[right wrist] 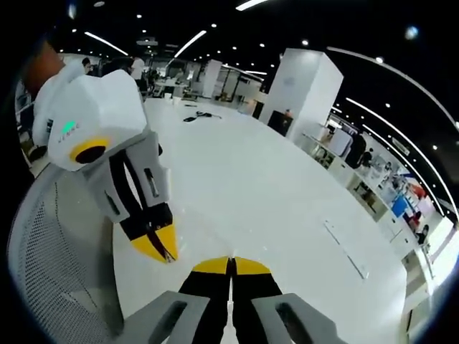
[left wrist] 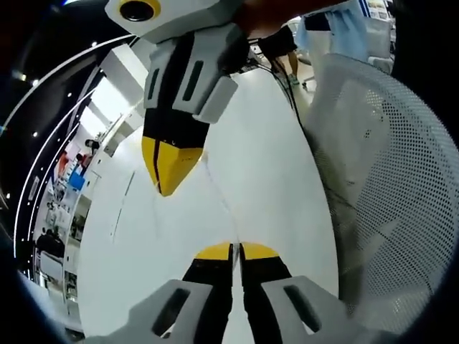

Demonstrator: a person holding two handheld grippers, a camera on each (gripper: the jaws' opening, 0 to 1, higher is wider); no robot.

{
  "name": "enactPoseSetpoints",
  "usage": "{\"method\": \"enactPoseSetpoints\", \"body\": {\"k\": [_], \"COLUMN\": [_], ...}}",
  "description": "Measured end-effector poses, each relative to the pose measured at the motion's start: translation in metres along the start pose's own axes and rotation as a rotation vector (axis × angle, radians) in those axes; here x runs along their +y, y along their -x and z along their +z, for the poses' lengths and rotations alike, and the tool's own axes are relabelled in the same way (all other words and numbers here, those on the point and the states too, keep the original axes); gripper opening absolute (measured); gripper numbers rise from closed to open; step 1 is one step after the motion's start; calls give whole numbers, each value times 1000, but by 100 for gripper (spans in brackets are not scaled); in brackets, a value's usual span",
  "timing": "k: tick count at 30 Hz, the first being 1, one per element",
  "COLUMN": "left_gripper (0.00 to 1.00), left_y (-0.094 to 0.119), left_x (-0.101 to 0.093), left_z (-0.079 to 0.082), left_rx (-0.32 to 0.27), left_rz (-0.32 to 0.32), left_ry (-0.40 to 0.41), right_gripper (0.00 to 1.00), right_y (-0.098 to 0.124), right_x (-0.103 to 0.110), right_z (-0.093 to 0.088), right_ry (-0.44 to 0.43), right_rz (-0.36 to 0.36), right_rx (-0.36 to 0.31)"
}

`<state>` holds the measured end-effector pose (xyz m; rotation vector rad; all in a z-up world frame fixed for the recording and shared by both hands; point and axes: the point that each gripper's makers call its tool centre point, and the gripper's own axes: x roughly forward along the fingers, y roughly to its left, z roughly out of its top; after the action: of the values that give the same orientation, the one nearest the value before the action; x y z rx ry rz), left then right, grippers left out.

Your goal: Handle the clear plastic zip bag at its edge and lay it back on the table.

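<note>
Over the white table (left wrist: 272, 165) both grippers meet tip to tip. The left gripper (left wrist: 235, 249) has its yellow-tipped jaws pressed together, as does the right gripper (right wrist: 231, 264). The clear zip bag (left wrist: 215, 188) shows faintly as creases between them, toward 12 o'clock of the left tips; whether either pinches it I cannot tell. A white mesh chair (left wrist: 387, 179) stands at 3 o'clock.

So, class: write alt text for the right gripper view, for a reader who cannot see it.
The right gripper, yellow-tipped jaws together, points across a white table. The left gripper enters from the left, jaws also closed, tips down near the table. A white mesh chair back stands at lower left.
</note>
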<state>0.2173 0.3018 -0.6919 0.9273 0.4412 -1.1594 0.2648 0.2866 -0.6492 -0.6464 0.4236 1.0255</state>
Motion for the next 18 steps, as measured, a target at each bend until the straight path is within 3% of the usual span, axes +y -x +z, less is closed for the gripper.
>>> {"method": "enactPoseSetpoints", "body": {"k": [18], "left_gripper": [5], "left_y": [-2], "left_x": [3], "left_z": [-9], "left_rx": [22], "left_rz": [18], "left_ry": [24], "right_gripper": [0], "right_y": [-7], "right_x": [6], "right_z": [-15], "right_ry": [-1], "right_rz": [8], "right_rx": [54]}}
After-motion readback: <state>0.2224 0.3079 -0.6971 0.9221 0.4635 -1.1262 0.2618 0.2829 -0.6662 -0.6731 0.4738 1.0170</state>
